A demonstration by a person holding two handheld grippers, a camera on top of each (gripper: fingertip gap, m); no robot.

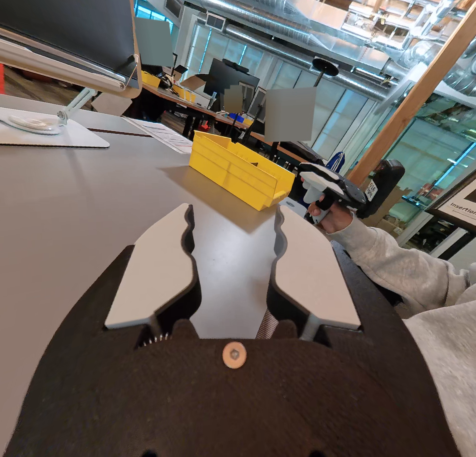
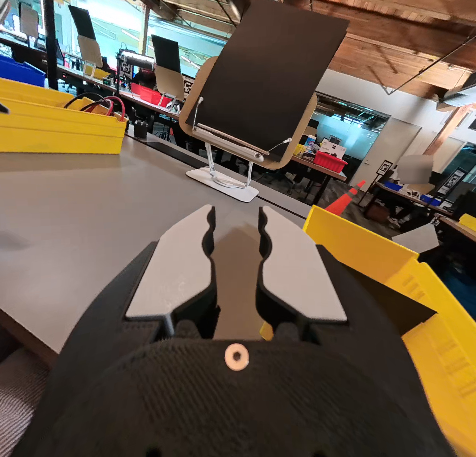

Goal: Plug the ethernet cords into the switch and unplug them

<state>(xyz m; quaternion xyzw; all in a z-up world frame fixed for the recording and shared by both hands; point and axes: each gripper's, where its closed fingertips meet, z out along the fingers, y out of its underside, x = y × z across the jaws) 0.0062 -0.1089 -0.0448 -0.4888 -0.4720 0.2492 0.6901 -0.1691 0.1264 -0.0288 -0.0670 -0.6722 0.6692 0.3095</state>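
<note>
My left gripper (image 1: 234, 210) is open and empty, low over the grey table (image 1: 77, 212). My right gripper (image 2: 235, 210) is open and empty over the same table (image 2: 77, 212); it also shows in the left wrist view (image 1: 322, 179), held by a hand beyond the table's right edge. Red and black cords (image 2: 103, 104) stick up out of a yellow bin (image 2: 59, 133) at the far left. No switch is in view in either frame.
A second yellow bin (image 2: 360, 251) sits just right of my right gripper. A yellow bin (image 1: 239, 171) also lies ahead of my left gripper. A black board on a white stand (image 2: 257, 84) stands at the table's back; it also shows in the left wrist view (image 1: 64, 27).
</note>
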